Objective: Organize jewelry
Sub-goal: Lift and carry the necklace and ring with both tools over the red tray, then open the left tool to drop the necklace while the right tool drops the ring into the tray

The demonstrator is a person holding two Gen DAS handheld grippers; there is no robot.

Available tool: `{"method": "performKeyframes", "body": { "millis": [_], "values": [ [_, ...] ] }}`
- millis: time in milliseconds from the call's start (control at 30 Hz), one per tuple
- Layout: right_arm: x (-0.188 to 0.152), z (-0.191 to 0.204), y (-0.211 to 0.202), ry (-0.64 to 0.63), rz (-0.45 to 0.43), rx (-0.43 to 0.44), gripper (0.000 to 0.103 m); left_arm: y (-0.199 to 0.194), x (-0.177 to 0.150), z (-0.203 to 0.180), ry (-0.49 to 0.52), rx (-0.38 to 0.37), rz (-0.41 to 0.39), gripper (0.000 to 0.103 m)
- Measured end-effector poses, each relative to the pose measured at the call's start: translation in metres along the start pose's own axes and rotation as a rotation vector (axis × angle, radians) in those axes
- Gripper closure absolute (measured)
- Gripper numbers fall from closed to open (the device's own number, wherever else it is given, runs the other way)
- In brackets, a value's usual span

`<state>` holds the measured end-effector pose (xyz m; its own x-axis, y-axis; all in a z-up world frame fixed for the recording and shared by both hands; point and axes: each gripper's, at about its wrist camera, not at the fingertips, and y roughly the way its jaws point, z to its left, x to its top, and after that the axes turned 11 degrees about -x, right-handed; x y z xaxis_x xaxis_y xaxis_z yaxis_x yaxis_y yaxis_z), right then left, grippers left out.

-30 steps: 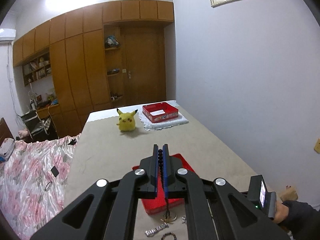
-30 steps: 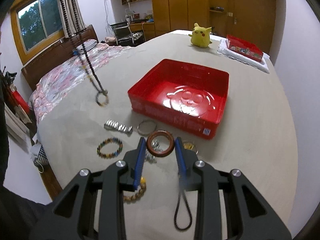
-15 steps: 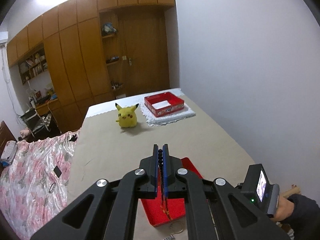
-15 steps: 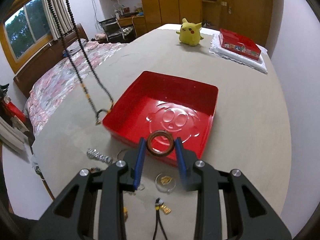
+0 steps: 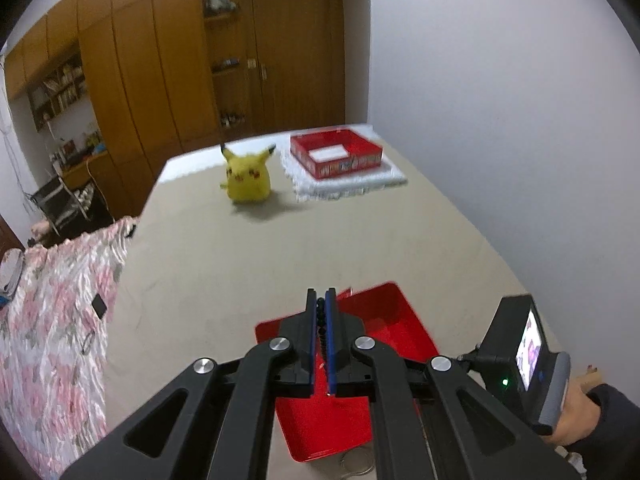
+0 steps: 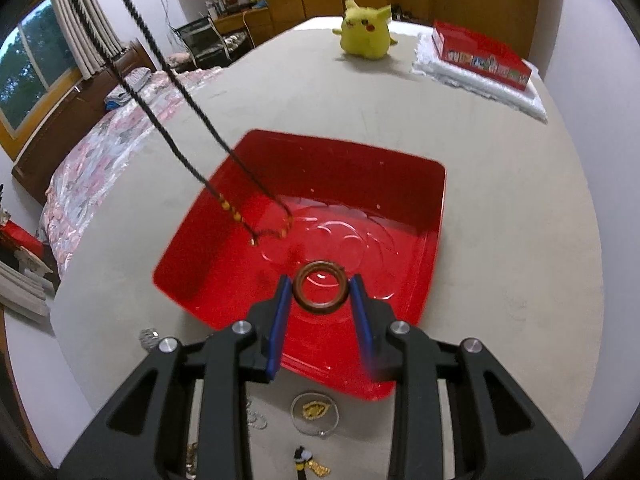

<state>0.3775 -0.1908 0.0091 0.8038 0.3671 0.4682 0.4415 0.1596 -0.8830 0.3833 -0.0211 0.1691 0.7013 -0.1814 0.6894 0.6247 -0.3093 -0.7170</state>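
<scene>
Both grippers have travelled from the loose jewelry at the table's near edge to the red tray (image 6: 400, 216), which a second ago lay well ahead of them. Seen by the right wrist camera, the tray now fills the centre, and the black bead necklace (image 6: 176, 80) slants down from 11 o'clock until its lower loop touches the tray floor. That necklace is pinched in the left gripper (image 5: 321, 305) — its blue pads closed on the bead strand, over the tray's far corner. Clamped between the pads of the right gripper (image 6: 319, 288), the brown ring bangle (image 6: 308, 302) hangs above the tray's near half. Small pieces lie on the beige table (image 6: 520, 240) at 6 o'clock, outside the tray. At 12 o'clock sits a yellow plush toy (image 6: 366, 36), with a second red box (image 6: 480, 56) at 1 o'clock.
</scene>
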Motion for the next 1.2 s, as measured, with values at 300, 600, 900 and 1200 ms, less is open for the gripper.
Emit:
{"method": "performKeyframes", "body": {
  "millis": [300, 600, 900, 1200],
  "values": [
    [-0.009, 0.004, 0.049, -0.007, 0.081, -0.032, 0.074, 0.077, -0.054, 0.011, -0.035, -0.053, 0.115, 0.1],
    [-0.014, 0.009, 0.078, -0.02, 0.125, -0.068, 0.074, 0.136, -0.108, 0.019, -0.093, -0.096, 0.233, 0.1],
    [-0.015, 0.012, 0.082, -0.027, 0.123, -0.103, 0.074, 0.157, -0.144, 0.019, -0.115, -0.104, 0.295, 0.099],
    [-0.015, 0.014, 0.08, -0.028, 0.118, -0.138, 0.069, 0.151, -0.149, 0.021, -0.119, -0.095, 0.304, 0.085]
  ]
}}
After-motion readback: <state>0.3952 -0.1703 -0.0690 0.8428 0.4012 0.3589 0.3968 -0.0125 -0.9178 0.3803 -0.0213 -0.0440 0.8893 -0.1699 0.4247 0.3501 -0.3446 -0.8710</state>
